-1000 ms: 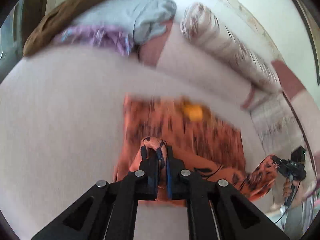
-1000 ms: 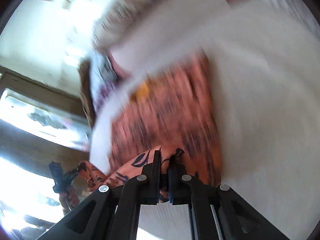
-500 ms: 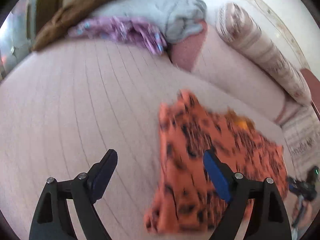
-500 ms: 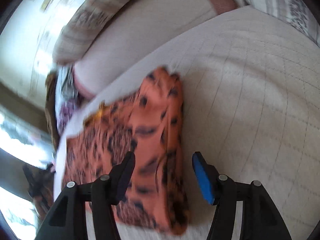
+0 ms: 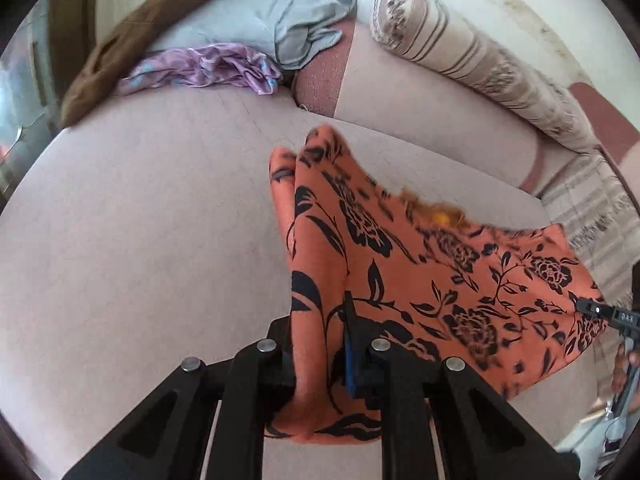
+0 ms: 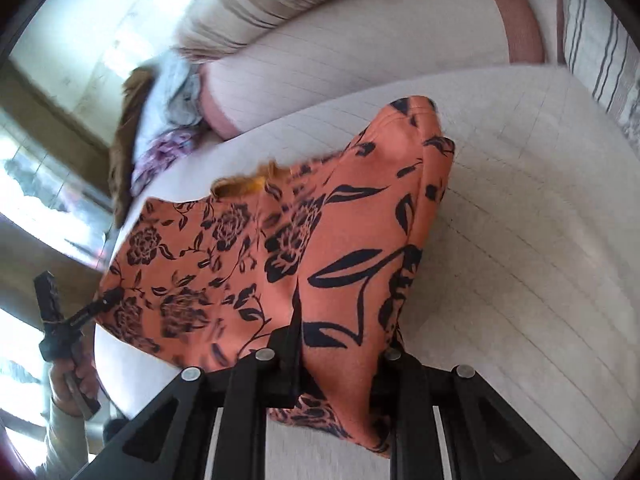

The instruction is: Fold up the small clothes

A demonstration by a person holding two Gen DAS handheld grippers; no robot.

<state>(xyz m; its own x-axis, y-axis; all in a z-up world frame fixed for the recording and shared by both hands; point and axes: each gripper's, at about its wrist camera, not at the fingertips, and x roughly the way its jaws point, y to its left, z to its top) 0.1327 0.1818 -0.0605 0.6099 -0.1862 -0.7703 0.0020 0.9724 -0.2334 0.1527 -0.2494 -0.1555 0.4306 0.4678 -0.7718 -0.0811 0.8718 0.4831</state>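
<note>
An orange garment with a black flower print [image 5: 420, 280] lies folded on the pale quilted sofa seat [image 5: 140, 240]. My left gripper [image 5: 320, 344] is shut on the garment's near left edge, with cloth bunched between the jaws. My right gripper [image 6: 340, 344] is shut on the garment's [image 6: 280, 248] near right edge. Each gripper shows at the far corner of the other's view: the right gripper [image 5: 600, 312] and the left gripper [image 6: 100, 304]. A yellow-orange frill [image 5: 436, 212] peeks from the far fold.
A pile of clothes lies at the sofa's far left: a brown cloth [image 5: 132, 36], a grey one [image 5: 280, 16] and a purple one [image 5: 208, 68]. A striped bolster cushion [image 5: 472, 60] runs along the backrest. A striped throw [image 5: 592, 216] covers the right end.
Half a second ago both grippers were open above the garment. Both have now come down and shut on its near edges and hold the cloth.
</note>
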